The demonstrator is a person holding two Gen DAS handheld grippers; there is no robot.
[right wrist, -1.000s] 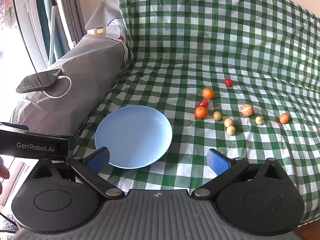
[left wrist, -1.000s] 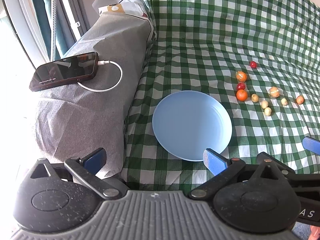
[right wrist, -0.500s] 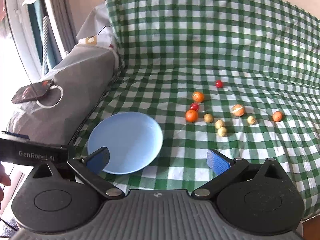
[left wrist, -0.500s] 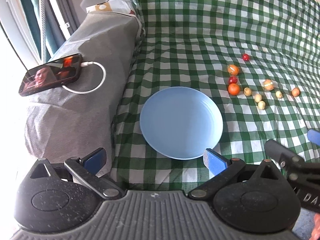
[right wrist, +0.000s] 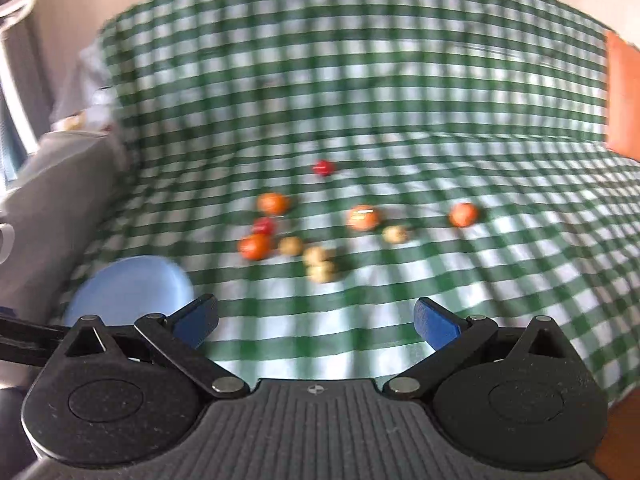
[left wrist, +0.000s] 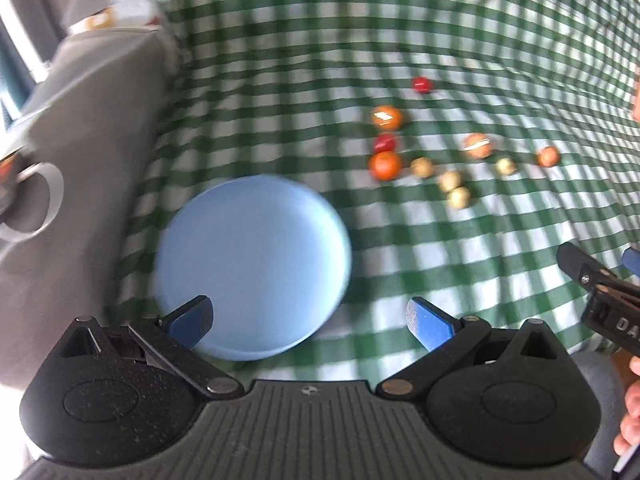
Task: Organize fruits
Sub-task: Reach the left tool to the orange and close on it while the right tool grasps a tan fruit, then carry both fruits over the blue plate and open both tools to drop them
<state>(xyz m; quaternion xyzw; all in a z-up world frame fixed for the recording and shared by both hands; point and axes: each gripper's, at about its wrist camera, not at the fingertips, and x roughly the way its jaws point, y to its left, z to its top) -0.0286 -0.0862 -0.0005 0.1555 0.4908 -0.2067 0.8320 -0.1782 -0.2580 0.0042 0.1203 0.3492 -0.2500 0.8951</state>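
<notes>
An empty light blue plate (left wrist: 252,264) lies on the green checked cloth, just ahead of my left gripper (left wrist: 310,318), which is open and empty. Several small fruits lie scattered beyond it: oranges (left wrist: 385,166), red ones (left wrist: 423,85) and pale yellow ones (left wrist: 459,198). In the right wrist view the same fruits (right wrist: 320,256) lie ahead of my right gripper (right wrist: 316,320), which is open and empty, with the plate (right wrist: 128,288) at the lower left. The right gripper also shows at the right edge of the left wrist view (left wrist: 600,288). Both views are blurred.
A grey covered block (left wrist: 72,140) rises left of the plate, with a white cable loop (left wrist: 48,200) on it. An orange-brown panel (right wrist: 622,96) stands at the far right. The checked cloth (right wrist: 480,280) runs up the back.
Both grippers have swung to the right, so the plate and the grey block have slid left in both views and the fruits sit nearer the middle. The phone has left the left view.
</notes>
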